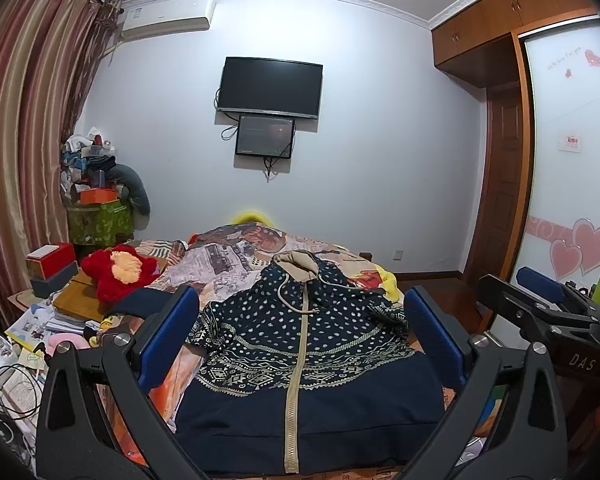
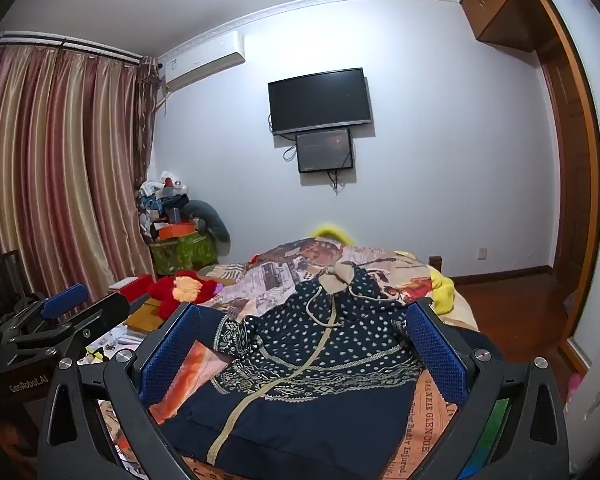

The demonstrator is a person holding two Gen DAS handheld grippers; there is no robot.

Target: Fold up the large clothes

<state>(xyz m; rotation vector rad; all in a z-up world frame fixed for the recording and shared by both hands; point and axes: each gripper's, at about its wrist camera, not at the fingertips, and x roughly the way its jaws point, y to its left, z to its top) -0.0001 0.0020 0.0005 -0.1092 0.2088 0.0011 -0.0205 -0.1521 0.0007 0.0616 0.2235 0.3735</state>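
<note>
Here both claws hang spread wide, gripping nothing: left claw [image 1: 300, 332], right claw [image 2: 302, 344]. Just beyond, the navy patterned hoodie [image 1: 300, 344] lies front-up on the bed [image 1: 236, 256], hood farthest away; red plush toy [image 1: 118, 272] off left.

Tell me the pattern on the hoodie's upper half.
Pale dots on navy, with geometric bands below; the hoodie shows best in the left wrist view.

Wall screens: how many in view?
2. A large black TV mounted mid-wall, and a smaller screen directly below it, almost touching its bottom edge. Both show in the right wrist view too. None appear hidden.
</note>
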